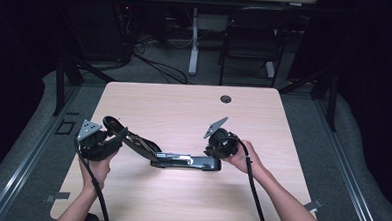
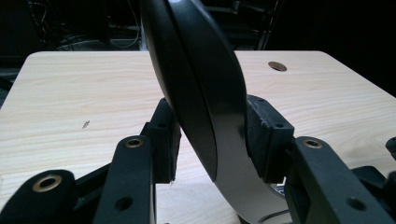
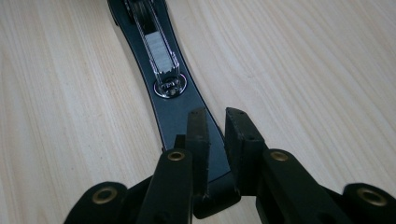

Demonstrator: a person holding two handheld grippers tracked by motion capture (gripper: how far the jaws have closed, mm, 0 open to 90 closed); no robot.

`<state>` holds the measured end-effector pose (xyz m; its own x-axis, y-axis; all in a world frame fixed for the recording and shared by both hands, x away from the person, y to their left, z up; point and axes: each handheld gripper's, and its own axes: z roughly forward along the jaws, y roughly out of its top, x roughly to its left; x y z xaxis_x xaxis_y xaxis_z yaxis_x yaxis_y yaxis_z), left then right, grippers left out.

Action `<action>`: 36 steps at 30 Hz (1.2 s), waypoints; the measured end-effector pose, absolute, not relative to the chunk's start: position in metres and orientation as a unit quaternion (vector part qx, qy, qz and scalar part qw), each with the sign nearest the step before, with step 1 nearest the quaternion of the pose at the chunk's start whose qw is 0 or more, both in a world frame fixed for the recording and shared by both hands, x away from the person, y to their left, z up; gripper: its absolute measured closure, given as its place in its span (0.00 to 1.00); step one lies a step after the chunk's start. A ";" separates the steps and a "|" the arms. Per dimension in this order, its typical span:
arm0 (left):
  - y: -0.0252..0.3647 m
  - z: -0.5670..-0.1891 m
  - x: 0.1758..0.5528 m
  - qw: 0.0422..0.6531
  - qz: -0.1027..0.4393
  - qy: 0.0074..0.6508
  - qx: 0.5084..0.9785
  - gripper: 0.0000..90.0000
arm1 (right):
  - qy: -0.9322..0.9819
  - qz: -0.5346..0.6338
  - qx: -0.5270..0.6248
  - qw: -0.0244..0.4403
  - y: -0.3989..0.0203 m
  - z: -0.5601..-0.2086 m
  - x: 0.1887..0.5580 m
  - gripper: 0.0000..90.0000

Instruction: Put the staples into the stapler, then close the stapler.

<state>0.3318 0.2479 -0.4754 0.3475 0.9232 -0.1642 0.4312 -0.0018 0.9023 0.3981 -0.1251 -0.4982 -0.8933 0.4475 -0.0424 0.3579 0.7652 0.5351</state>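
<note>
A black stapler lies opened in the middle of the table (image 1: 184,105). Its base (image 1: 194,163) rests flat, with the metal staple channel (image 3: 158,45) and round anvil plate (image 3: 169,87) showing on it. The curved top arm (image 2: 205,93) is swung up to the left, and my left gripper (image 1: 114,136) is shut on it, pads (image 2: 164,135) pressed on both sides. My right gripper (image 3: 215,126) sits over the base's near end (image 3: 180,119), jaws nearly together with nothing between the pads. In the high view my right gripper (image 1: 214,151) is at the base's right end.
A cable grommet hole (image 1: 226,99) sits near the table's far edge, right of centre. Bare wood surrounds the stapler. Beyond the table stand a dark chair (image 1: 252,38), a white table leg (image 1: 193,40) and cables on the floor.
</note>
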 end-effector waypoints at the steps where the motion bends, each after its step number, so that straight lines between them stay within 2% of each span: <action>1: 0.248 -0.475 0.332 0.486 0.252 0.512 0.662 0.64 | 0.934 0.272 0.214 0.085 -0.125 -0.498 0.398 0.89; 13: 0.253 -0.474 0.332 0.489 0.238 0.510 0.667 0.62 | 0.934 0.268 0.220 0.082 -0.121 -0.501 0.400 0.89; 25: 0.264 -0.469 0.324 0.486 0.224 0.510 0.674 0.47 | 0.933 0.270 0.222 0.085 -0.121 -0.500 0.400 0.91; 36: 0.270 -0.463 0.314 0.495 0.225 0.509 0.667 0.48 | 0.932 0.274 0.221 0.088 -0.122 -0.497 0.398 0.93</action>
